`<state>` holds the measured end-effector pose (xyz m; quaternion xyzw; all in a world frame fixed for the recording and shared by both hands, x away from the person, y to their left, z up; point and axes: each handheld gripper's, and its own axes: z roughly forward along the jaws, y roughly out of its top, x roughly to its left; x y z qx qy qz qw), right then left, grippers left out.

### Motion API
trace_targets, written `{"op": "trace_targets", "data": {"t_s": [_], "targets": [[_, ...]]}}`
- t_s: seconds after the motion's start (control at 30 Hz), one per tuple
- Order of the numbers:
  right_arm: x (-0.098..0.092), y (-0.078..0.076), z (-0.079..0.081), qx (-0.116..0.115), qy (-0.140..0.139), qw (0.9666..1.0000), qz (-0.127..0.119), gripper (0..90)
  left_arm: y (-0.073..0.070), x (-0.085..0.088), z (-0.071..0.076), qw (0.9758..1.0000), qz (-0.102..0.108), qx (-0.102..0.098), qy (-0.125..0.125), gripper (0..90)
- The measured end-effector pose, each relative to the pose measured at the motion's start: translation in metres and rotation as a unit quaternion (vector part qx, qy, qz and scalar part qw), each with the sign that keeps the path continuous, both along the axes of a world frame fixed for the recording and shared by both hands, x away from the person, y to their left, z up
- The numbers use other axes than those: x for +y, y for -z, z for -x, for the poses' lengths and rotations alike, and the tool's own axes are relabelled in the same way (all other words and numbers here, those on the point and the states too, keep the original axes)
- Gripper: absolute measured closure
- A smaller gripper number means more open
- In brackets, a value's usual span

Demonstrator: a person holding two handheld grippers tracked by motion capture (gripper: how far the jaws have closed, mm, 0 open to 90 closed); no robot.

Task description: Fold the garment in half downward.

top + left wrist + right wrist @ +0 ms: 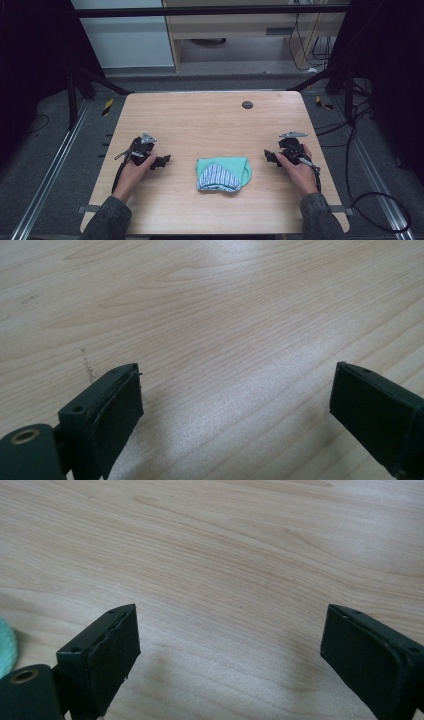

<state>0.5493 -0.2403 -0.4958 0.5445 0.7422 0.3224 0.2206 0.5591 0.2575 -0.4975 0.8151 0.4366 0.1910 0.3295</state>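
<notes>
Two claws rest on the worktop (210, 120) with jaws spread wide and empty, the left claw (165, 160) at 9 o'clock and the right claw (269, 156) at 3 o'clock of the folded green cloth (223, 173), both apart from it.

The left gripper (162, 161) sits low in the person's left hand (134, 167), its jaws pointing inward toward the right gripper (270, 156) and spread wide with nothing between them. The right hand (296, 167) holds its gripper the same way, jaws wide apart, facing back. Both forearms angle inward from below.
</notes>
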Motion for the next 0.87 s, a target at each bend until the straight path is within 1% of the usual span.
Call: {"op": "trace_targets", "data": {"t_s": [0.1, 0.13, 0.2, 0.23, 0.3, 0.43, 0.53, 0.6, 0.67, 0.8, 0.87], "targets": [[0.0, 0.005, -0.003, 0.007, 0.012, 0.9999, 0.005, 9.0, 0.003, 0.001, -0.002, 1.0, -0.006, 0.0, -0.002, 6.3], [0.0, 0.005, -0.003, 0.007, 0.012, 0.9999, 0.005, 9.0, 0.003, 0.001, -0.002, 1.0, -0.006, 0.0, -0.002, 6.3], [0.001, 0.009, -0.005, 0.01, 0.026, 0.9996, 0.008, 8.9, 0.005, 0.002, -0.004, 0.9999, -0.009, 0.001, -0.005, 6.3], [0.001, 0.01, -0.006, 0.008, 0.028, 0.9995, 0.009, 8.6, 0.005, 0.002, -0.004, 0.9999, -0.009, 0.001, -0.005, 6.3], [0.001, 0.012, -0.005, 0.0, 0.03, 0.9994, 0.016, 7.9, 0.006, 0.002, -0.005, 1.0, -0.001, 0.003, -0.008, 6.0], [0.004, 0.015, -0.004, -0.015, 0.038, 0.9991, 0.01, 5.8, 0.008, 0.001, -0.006, 1.0, 0.001, -0.002, -0.007, 4.8], [0.005, 0.015, -0.004, -0.013, 0.045, 0.9989, 0.008, 5.5, 0.009, 0.0, -0.006, 1.0, 0.004, -0.006, -0.005, 2.0], [0.007, 0.015, -0.002, -0.013, 0.058, 0.9982, 0.011, 4.9, 0.01, 0.0, -0.007, 1.0, 0.006, -0.007, -0.005, 1.4], [0.01, 0.016, -0.001, -0.01, 0.074, 0.9972, 0.008, 3.1, 0.01, 0.0, -0.007, 1.0, 0.005, -0.007, -0.005, 0.9], [0.016, 0.016, 0.0, -0.007, 0.096, 0.9953, 0.011, 1.0, 0.01, 0.0, -0.007, 1.0, 0.005, -0.004, -0.006, 0.0], [0.02, 0.016, 0.0, -0.004, 0.098, 0.9952, 0.009, 0.4, 0.01, 0.0, -0.007, 1.0, 0.005, -0.004, -0.006, 0.0]]}}
